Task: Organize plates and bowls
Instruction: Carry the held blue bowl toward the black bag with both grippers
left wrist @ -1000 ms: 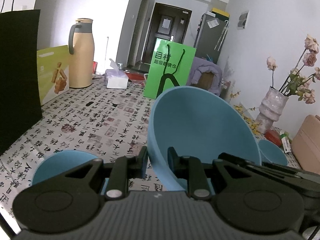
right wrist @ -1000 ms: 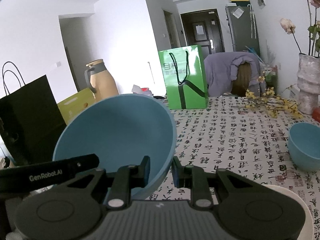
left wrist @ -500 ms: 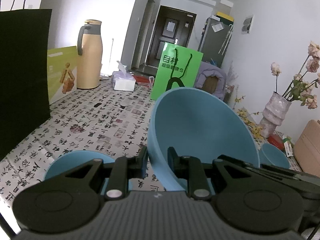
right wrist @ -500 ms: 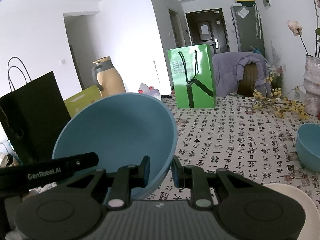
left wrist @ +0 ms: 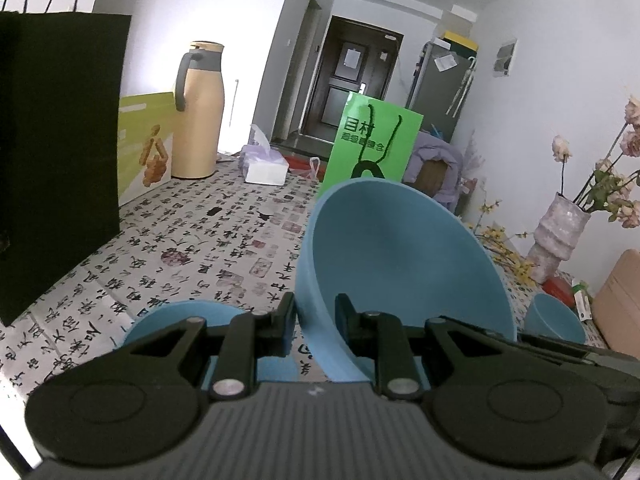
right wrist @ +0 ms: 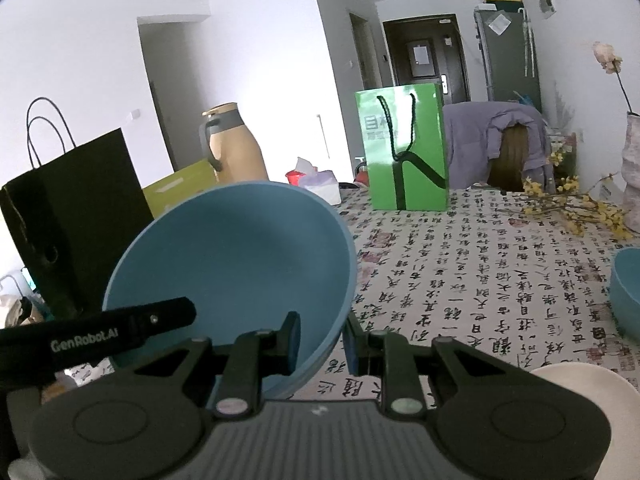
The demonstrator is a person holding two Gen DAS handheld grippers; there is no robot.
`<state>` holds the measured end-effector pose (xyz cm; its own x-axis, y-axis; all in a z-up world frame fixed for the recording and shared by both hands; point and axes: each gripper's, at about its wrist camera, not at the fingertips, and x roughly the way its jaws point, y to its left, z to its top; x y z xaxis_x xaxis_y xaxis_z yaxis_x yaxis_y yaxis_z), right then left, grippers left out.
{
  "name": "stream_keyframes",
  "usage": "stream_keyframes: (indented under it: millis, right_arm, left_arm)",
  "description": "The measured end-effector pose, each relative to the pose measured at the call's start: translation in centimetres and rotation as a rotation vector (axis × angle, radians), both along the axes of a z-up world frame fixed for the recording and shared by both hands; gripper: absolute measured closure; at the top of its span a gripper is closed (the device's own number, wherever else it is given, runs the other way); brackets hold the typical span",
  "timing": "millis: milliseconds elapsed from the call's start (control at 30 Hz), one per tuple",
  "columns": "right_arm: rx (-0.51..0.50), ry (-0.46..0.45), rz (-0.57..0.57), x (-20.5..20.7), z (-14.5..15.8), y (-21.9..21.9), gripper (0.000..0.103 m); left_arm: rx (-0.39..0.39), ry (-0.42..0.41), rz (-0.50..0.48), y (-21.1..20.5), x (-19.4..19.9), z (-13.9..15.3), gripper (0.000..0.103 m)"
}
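Note:
A large blue bowl (left wrist: 404, 264) is held above the table by both grippers. My left gripper (left wrist: 316, 320) is shut on its left rim. My right gripper (right wrist: 322, 340) is shut on its right rim, and the bowl (right wrist: 240, 264) tilts toward me there. Below the left gripper a blue plate or bowl (left wrist: 180, 320) lies on the patterned tablecloth. A small blue bowl (left wrist: 554, 320) sits at the right, also in the right wrist view (right wrist: 626, 292). A white plate (right wrist: 576, 380) lies at the near right.
A black paper bag (left wrist: 52, 152) stands at the left with a yellow-green box (left wrist: 146, 152) and a beige thermos (left wrist: 198, 112). A tissue box (left wrist: 266, 168) and green bag (left wrist: 372, 144) stand farther back. A vase with flowers (left wrist: 560, 236) is at the right.
Both grippers have moved the large blue bowl leftward and slightly up; the black bag and the blue dish under the left gripper now show more.

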<state>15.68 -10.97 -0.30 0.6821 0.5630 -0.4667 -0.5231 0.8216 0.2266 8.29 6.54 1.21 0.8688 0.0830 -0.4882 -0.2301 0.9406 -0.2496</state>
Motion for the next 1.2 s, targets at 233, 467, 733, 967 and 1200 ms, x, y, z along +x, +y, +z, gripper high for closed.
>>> stream_keyframes:
  millis: [233,467,733,967,1200]
  right_arm:
    - [-0.01,0.004,0.018,-0.3,-0.2,1.3,0.081]
    - [-0.022,0.009,0.038,-0.7,-0.4,2.6,0.081]
    - [-0.029,0.02,0.058,-1.0,-0.6,3.8,0.081]
    - [-0.036,0.029,0.075,-1.1,-0.9,4.9,0.081]
    - [-0.044,0.04,0.086,-1.2,-1.4,5.8,0.081]
  left_arm:
    - [-0.01,0.002,0.019,1.1,-0.6,-0.2,0.082]
    - [-0.021,0.001,0.038,2.3,-1.3,-0.5,0.082]
    - [-0.023,0.003,0.06,3.4,-2.0,-0.7,0.082]
    - [-0.034,0.011,0.075,4.4,-2.4,-1.2,0.082]
    - [-0.039,0.022,0.086,5.1,-2.6,-1.6,0.082]
